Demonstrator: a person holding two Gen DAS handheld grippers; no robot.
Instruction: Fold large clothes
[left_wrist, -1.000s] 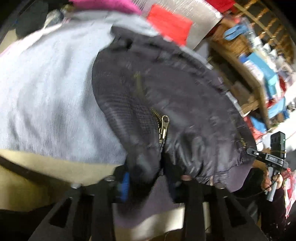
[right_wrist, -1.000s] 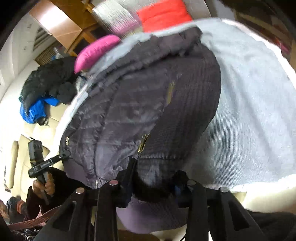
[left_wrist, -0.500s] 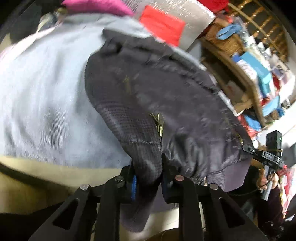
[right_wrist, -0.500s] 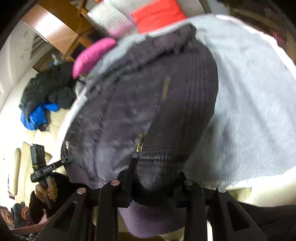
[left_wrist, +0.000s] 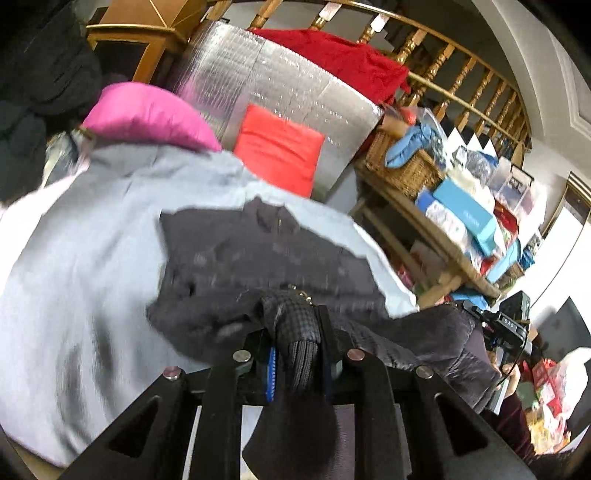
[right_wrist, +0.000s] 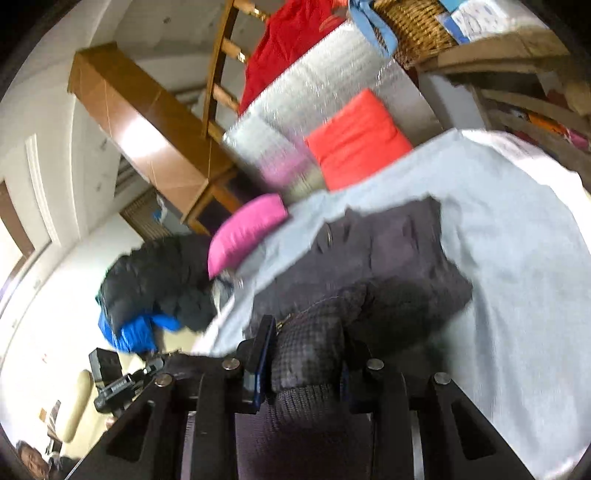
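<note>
A dark quilted zip jacket (left_wrist: 266, 258) lies on a pale grey cloth (left_wrist: 74, 266). My left gripper (left_wrist: 295, 347) is shut on the jacket's ribbed hem, which bunches between the fingers beside the brass zipper. My right gripper (right_wrist: 306, 354) is shut on another part of the hem of the same jacket (right_wrist: 391, 243). The hem side is lifted up and doubled over the rest of the jacket, which lies on the grey cloth (right_wrist: 517, 258).
A pink puffy garment (left_wrist: 147, 114), a red cushion (left_wrist: 277, 147) and a silver foil panel (left_wrist: 277, 81) lie beyond the cloth. A cluttered wooden shelf (left_wrist: 443, 229) stands at the right. A dark and blue jacket heap (right_wrist: 147, 295) lies left. A person holds a camera rig (left_wrist: 506, 325).
Both grippers have raised the hem and carried it forward over the jacket. The views have tilted up, and more of the room shows.
</note>
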